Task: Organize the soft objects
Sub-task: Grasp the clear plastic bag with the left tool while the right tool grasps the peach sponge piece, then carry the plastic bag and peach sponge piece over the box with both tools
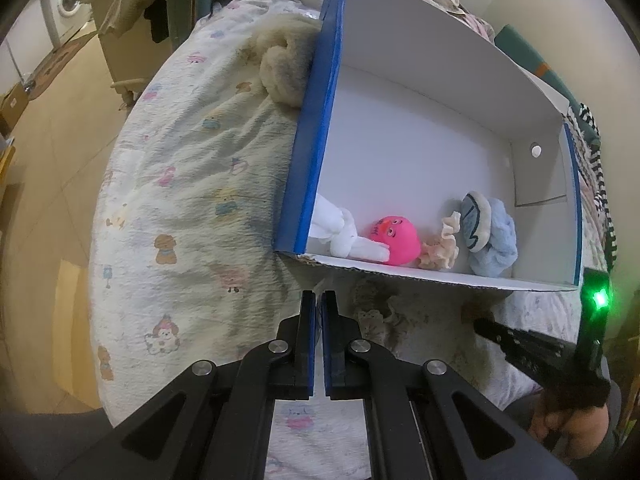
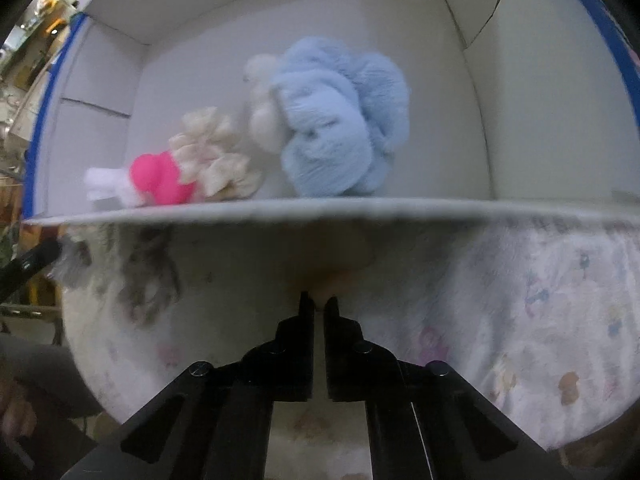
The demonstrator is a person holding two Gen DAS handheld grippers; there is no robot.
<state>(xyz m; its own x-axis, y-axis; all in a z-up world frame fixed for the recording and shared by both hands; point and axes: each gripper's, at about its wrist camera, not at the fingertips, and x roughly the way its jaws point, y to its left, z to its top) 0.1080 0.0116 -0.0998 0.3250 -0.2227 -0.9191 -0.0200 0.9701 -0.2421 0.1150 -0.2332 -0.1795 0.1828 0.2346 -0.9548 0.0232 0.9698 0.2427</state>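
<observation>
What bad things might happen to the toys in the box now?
1. The white cardboard box with blue edges sits on a soft, rumpled printed quilt, so a bump might tip it.
2. The fluffy light-blue plush, cream ruffled scrunchie and pink rubber face toy crowd the near wall and might spill out.
3. A fluffy beige plush outside the box might get forgotten.

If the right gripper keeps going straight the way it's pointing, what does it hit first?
Probably the box's near wall, just ahead of the right gripper. Past that rim sits the blue plush. Depth is blurry, and something pale at the fingertips is unclear.
</observation>
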